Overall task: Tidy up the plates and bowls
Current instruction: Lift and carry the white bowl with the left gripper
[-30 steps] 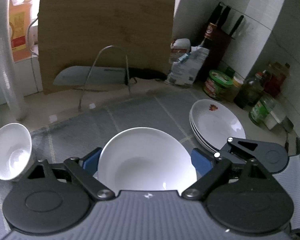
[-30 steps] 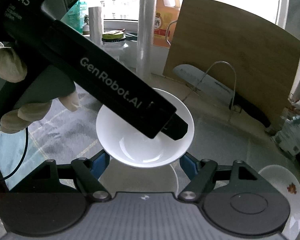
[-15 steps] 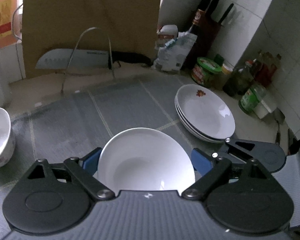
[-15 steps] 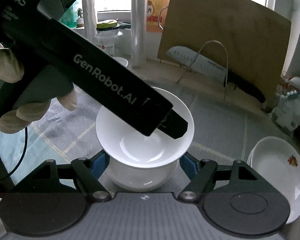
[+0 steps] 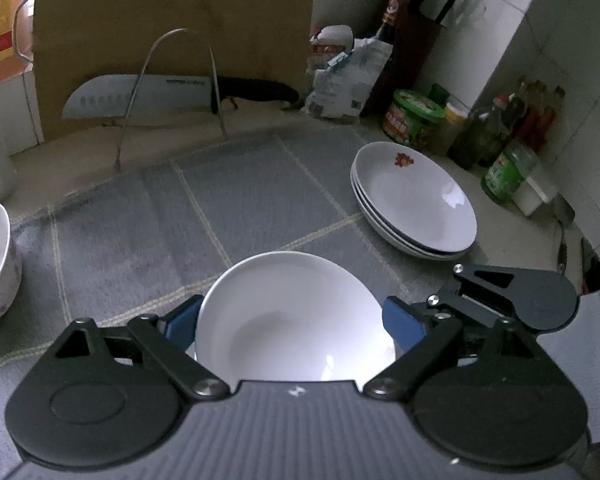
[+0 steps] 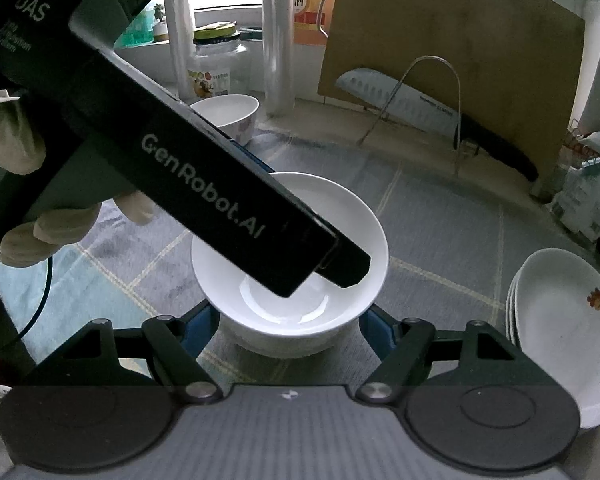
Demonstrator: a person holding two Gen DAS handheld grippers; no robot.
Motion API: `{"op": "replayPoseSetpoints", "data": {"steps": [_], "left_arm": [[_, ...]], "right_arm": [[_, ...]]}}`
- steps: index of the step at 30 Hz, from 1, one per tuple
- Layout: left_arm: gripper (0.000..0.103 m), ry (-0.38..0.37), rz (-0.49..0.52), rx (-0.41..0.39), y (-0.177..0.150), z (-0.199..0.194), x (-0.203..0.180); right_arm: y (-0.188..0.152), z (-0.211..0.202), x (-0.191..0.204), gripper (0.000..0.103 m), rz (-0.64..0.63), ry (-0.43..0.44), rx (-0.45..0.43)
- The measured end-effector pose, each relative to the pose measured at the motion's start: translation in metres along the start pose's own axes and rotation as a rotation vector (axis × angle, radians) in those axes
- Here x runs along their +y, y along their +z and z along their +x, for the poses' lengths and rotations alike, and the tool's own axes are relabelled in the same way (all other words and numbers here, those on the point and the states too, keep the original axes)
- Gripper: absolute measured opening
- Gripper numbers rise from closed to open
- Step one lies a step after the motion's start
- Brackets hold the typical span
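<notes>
Left gripper point(image 5: 294, 318): jaws are standing wide on either side of a white bowl point(image 5: 296, 316); whether the pads are touching its rim, I cannot tell.
Right gripper point(image 6: 288, 320): jaws are sitting apart, flanking the same bowl, not clamping it.
Bowl position: it is nesting in a second bowl point(image 6: 276, 340) on the grey mat point(image 5: 140, 232).
Step in hand, judged: seating the bowl; lowering level and centred is mattering, releasing only once settled.
Containers: a floral bowl point(image 6: 230, 114) is standing apart, looking empty; three stacked plates point(image 5: 414, 200) are lying to the right, top one bare.
</notes>
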State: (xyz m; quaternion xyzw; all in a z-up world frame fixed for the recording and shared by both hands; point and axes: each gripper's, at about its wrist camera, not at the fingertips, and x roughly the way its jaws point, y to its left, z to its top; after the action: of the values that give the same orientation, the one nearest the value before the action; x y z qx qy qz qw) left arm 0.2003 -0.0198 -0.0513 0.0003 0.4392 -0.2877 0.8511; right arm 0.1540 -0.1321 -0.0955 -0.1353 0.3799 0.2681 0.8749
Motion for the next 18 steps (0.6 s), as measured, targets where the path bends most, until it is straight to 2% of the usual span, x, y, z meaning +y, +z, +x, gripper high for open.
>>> {"op": "replayPoseSetpoints", "data": {"steps": [18], "left_arm": [[0.093,-0.004,0.000,0.009,-0.0038,0.0056,0.0040]], "right_arm": [[0.0007,0.0086,-0.0032,0.081,-0.002,0.009,0.018]]}}
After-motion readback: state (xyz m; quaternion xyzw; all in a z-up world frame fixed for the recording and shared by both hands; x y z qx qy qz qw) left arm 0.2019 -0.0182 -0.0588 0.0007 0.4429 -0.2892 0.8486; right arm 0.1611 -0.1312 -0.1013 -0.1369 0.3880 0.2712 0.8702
